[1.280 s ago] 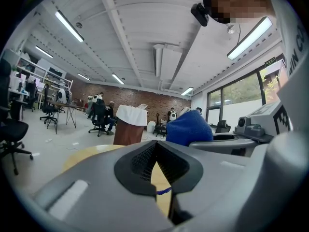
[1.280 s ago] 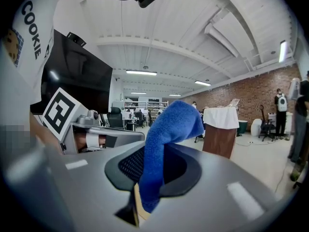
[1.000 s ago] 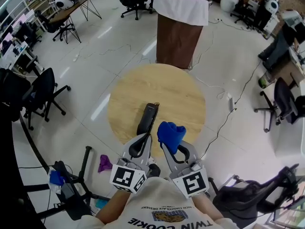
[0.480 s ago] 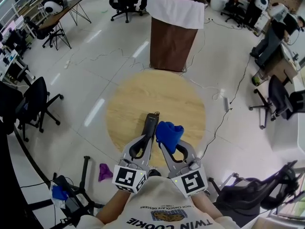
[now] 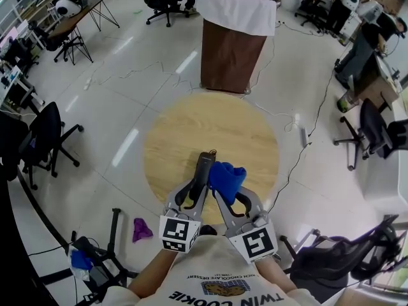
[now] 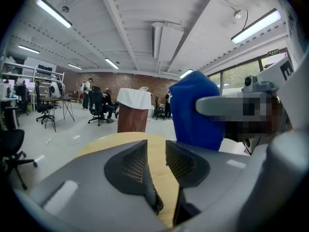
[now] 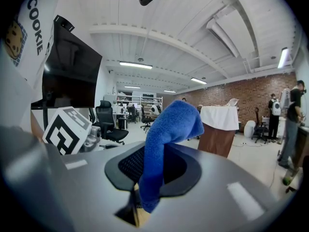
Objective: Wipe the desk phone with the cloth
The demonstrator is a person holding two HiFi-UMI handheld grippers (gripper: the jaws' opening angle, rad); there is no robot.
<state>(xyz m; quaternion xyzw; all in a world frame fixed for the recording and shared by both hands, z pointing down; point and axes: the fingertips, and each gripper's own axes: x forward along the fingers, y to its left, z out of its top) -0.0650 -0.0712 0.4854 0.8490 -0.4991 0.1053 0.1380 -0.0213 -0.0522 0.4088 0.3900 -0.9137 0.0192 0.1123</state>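
1. Here, the black desk phone (image 5: 203, 166) lies flat on the round wooden table (image 5: 191, 126), in the part of the top toward 6 o'clock, with its long axis running from 6 to 12.
2. The blue cloth (image 5: 225, 176) sits just beside the phone at its 3 o'clock. From above, their edges seem to meet.
3. The right gripper (image 5: 223, 189) is clamped on the cloth. In the right gripper view the cloth (image 7: 166, 129) rises between the pads and flops over toward 1 o'clock.
4. The left gripper (image 5: 196, 187) is at the phone's 6 o'clock end. Its jaws have just been opening and stand slightly apart.
5. In the left gripper view only bare tabletop shows in the gap between the pads, which press on nothing. I cannot tell whether the tips touch the phone.
6. Beyond the table at 12 o'clock stands a brown stand (image 5: 229, 56) with a white cover.
7. An office chair (image 5: 44, 132) is at 9 o'clock.
8. A purple scrap (image 5: 141, 229) lies on the floor at 7 o'clock.
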